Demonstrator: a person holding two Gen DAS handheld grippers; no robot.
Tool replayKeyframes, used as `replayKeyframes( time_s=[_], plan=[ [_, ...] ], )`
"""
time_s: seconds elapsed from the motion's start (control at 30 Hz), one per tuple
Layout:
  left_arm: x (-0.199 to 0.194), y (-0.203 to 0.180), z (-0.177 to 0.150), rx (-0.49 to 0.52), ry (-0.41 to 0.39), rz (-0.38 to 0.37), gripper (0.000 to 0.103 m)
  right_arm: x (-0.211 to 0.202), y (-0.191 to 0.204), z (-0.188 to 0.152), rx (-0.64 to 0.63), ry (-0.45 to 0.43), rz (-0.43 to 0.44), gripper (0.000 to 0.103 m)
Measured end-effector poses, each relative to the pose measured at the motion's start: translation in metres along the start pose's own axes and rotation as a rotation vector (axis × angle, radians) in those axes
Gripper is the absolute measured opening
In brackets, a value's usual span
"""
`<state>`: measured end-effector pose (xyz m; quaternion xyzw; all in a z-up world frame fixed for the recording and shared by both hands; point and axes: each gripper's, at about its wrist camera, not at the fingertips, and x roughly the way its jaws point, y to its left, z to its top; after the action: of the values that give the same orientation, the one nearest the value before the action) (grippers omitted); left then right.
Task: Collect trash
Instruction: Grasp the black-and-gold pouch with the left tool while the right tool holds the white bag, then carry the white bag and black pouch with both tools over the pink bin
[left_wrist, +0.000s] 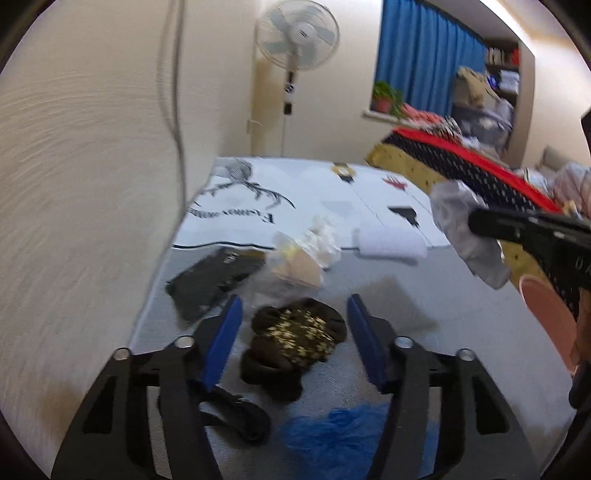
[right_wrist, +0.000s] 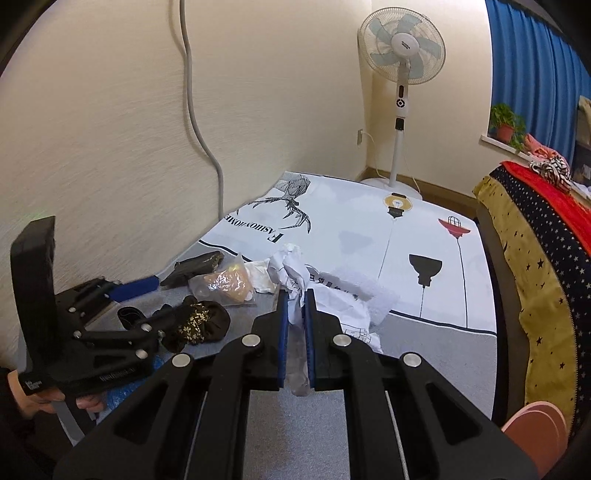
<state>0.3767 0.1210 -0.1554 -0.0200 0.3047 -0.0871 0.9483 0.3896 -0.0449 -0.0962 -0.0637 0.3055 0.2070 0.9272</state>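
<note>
Right gripper (right_wrist: 294, 306): clamped on crumpled white wrapper (right_wrist: 295, 273), lifted clear of mat (right_wrist: 351, 229) for carrying off; left gripper (left_wrist: 293, 325): jaws apart, straddling dark gold-flecked bundle (left_wrist: 295, 332) on floor, seemingly next pickup.

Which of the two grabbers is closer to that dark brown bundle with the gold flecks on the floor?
Left. The left gripper hangs right over the dark brown bundle, open fingers either side, not touching. The right gripper is off to the side, lifted, shut on crumpled white paper.
</note>
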Motion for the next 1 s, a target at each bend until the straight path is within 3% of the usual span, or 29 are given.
replayKeyframes(
  time_s=[0.27, 0.37, 0.43, 0.53, 0.77, 1.0],
  plan=[
    [0.021, 0.004, -0.001, -0.018, 0.112, -0.005, 0.051, -0.001, 0.000, 0.000, 0.000, -0.005, 0.001, 0.009],
    [0.024, 0.003, -0.002, -0.012, 0.130, -0.019, 0.034, -0.001, -0.002, 0.000, 0.002, -0.006, -0.005, 0.009],
    [0.022, 0.003, -0.002, -0.013, 0.121, -0.023, 0.022, -0.002, -0.004, 0.000, 0.004, -0.008, -0.008, 0.009],
    [0.019, 0.003, -0.002, -0.009, 0.107, -0.025, 0.012, -0.005, -0.005, 0.001, 0.001, -0.009, -0.015, 0.009],
    [-0.007, 0.002, 0.013, -0.002, 0.038, 0.002, 0.009, -0.029, -0.011, 0.007, -0.003, -0.025, -0.041, 0.009],
    [-0.069, -0.018, 0.055, 0.008, -0.060, 0.001, 0.009, -0.092, -0.019, 0.015, 0.011, -0.076, -0.073, 0.009]
  ],
)
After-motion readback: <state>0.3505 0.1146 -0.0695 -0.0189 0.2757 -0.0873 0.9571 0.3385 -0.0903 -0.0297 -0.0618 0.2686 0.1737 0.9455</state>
